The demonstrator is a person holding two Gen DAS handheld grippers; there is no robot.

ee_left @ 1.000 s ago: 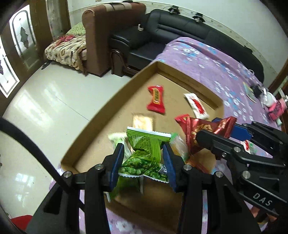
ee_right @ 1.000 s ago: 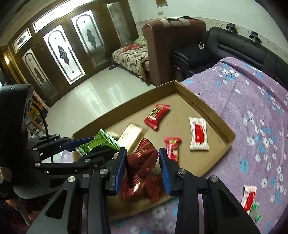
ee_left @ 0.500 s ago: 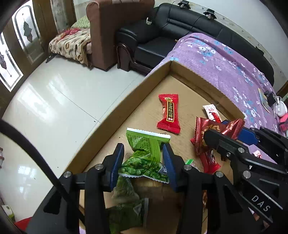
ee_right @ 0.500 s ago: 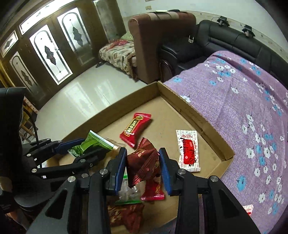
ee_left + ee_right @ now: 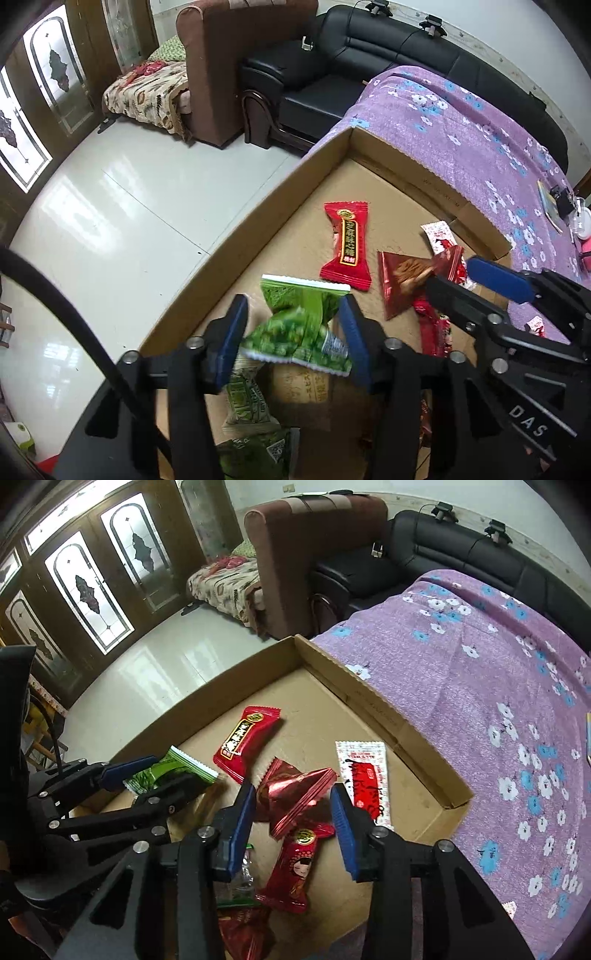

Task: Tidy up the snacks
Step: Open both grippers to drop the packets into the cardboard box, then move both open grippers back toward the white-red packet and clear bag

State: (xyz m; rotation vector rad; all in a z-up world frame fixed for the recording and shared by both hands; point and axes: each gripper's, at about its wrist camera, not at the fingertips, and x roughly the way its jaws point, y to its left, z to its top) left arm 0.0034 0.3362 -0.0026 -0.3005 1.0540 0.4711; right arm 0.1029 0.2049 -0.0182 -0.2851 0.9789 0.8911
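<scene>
We hold both grippers over the near end of the shallow cardboard tray (image 5: 399, 716), which sits at the corner of the purple flowered cloth (image 5: 480, 672). Our left gripper (image 5: 293, 332) has just been opening; its blue pads stand apart with the green pea snack packet (image 5: 299, 325) blurred between them, no longer pinched. Our right gripper (image 5: 291, 827) has just been opening too, its pads clear of the dark red foil packet (image 5: 295, 794) lying between them. On the tray floor, a red candy bar (image 5: 245, 742) lies toward the far edge, a white-and-red sachet (image 5: 364, 775) near the right wall, and a red doll-print packet (image 5: 295, 871) by the near edge.
</scene>
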